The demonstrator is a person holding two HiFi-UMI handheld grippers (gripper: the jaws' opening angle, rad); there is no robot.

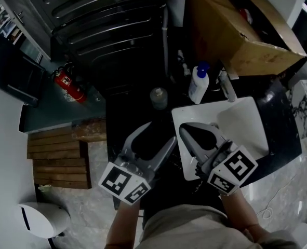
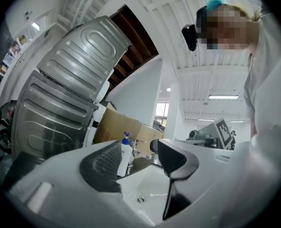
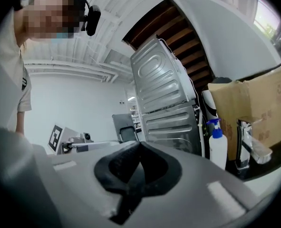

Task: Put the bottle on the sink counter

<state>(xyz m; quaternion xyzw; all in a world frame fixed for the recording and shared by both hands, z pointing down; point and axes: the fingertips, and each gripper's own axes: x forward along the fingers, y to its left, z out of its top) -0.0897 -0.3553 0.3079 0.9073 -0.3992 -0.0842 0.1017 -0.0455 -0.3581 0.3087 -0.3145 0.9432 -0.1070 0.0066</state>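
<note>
Left gripper (image 1: 158,134) has its jaws apart with nothing between them, right gripper (image 1: 184,130) is pinched closed on nothing, and the bottle (image 1: 198,84), white with a blue pump top, stands upright well beyond both on the dark counter (image 1: 284,136) at the sink's (image 1: 247,119) back edge.

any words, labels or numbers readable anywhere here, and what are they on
Nothing can be read clearly.
fire extinguisher: label too small to read.
cardboard box: faint print, too blurred to read.
bottle: no print visible.
marker cubes: black-and-white squares only, no letters.
</note>
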